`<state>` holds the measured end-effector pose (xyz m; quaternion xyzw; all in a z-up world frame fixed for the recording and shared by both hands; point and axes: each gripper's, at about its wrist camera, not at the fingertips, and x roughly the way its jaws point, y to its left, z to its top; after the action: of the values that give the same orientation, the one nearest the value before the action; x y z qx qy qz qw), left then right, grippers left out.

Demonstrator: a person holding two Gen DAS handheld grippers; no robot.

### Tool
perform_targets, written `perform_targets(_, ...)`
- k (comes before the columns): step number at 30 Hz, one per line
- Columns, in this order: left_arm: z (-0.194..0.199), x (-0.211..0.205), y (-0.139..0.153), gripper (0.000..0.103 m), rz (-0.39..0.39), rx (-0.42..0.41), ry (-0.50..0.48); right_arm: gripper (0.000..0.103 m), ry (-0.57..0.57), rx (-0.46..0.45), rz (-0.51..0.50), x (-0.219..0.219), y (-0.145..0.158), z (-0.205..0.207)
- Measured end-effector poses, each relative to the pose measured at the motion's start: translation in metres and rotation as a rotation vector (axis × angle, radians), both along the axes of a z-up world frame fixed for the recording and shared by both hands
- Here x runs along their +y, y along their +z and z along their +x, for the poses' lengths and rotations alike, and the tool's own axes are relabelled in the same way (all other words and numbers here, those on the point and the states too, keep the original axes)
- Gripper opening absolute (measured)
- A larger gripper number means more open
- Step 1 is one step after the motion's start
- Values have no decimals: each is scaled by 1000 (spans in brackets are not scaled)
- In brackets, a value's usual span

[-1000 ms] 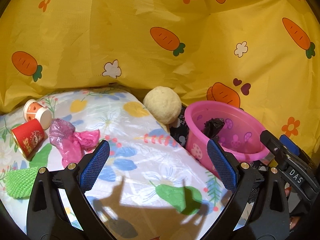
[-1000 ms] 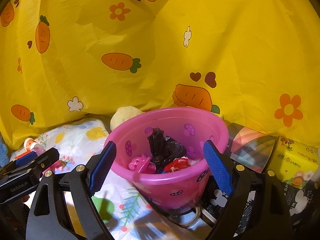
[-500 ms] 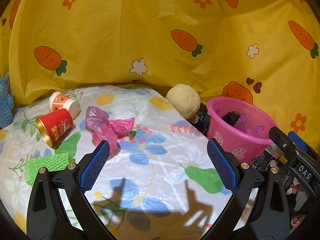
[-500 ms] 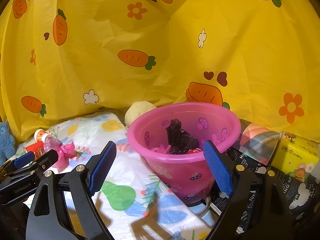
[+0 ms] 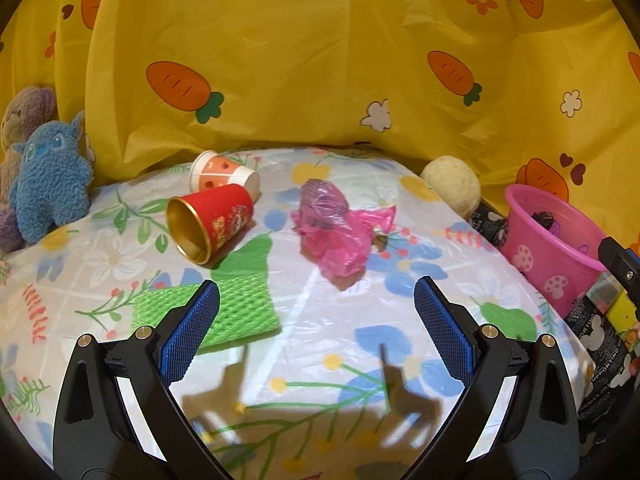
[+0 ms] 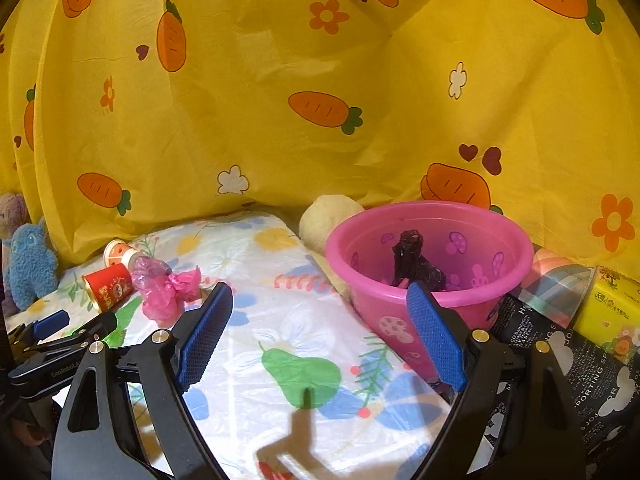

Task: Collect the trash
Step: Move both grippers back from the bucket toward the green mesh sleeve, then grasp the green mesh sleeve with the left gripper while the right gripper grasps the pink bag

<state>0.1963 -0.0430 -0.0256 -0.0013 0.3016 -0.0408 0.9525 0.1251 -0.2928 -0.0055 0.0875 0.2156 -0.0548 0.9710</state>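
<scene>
The left gripper (image 5: pixel 316 320) and right gripper (image 6: pixel 320 332) both gape wide and empty above the floral sheet (image 5: pixel 320 360). Just beyond the left one lies green foam netting (image 5: pixel 224 308), then a crumpled pink plastic bag (image 5: pixel 336 228) and a tipped red paper cup (image 5: pixel 208 220). The pink bucket (image 6: pixel 424 248) stands farther right, holding black trash.

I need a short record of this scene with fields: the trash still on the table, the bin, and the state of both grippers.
trash on table: red paper cup on its side; white paper cup behind it; pink plastic bag; green foam net
bin: pink bucket, black bag inside
left gripper: open, empty
right gripper: open, empty
</scene>
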Motion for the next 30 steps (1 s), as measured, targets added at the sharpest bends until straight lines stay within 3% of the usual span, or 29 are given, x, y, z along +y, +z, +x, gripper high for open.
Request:
perform_targets(6,9,30,-8,96,12,37,60,86,65,11,-5,28,-3,10)
perform_targets(17,43,49,-30,96,62,127,103,86,173,31,-51,76,-3,39)
perform_targets(30,66,66,-49,93,-14,246,114,86,245,84,-78,109,-9,78)
